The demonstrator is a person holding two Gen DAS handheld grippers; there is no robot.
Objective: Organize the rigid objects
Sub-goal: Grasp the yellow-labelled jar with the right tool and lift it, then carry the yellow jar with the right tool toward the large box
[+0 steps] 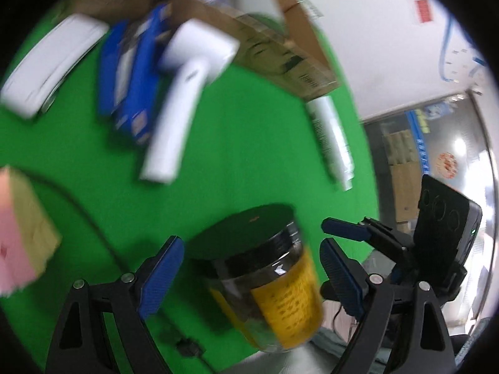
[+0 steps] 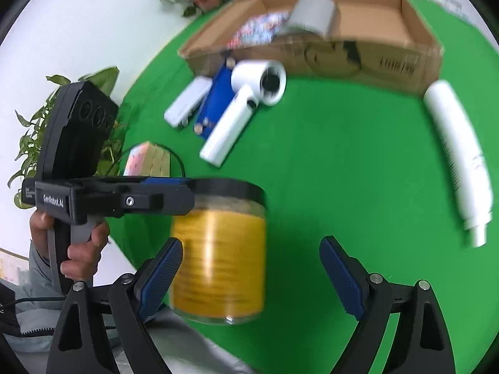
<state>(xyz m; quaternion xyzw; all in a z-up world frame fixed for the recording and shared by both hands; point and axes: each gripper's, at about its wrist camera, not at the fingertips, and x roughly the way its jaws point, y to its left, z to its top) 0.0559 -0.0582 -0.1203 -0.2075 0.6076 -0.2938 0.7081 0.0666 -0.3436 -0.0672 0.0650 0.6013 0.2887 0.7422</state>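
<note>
The step in hand looks like taking the jar (image 1: 265,277) for the cardboard box (image 2: 374,21) at the top of the right wrist frame. To do it well, the left gripper (image 1: 251,268) should settle lower so its pads bear on the clear body under the black lid, then close squarely; a grip on the lid rim alone would likely tip it.

In the left wrist view the jar sits low centre, between the spread jaws, with a gap showing at each pad, so nothing is pinched. The right gripper (image 2: 251,268) is also spread and holds nothing; in its frame the jar stands at lower centre, close against its left pad and well clear of the other. The jar stands upright near the edge of the green counter (image 2: 327,171).
</note>
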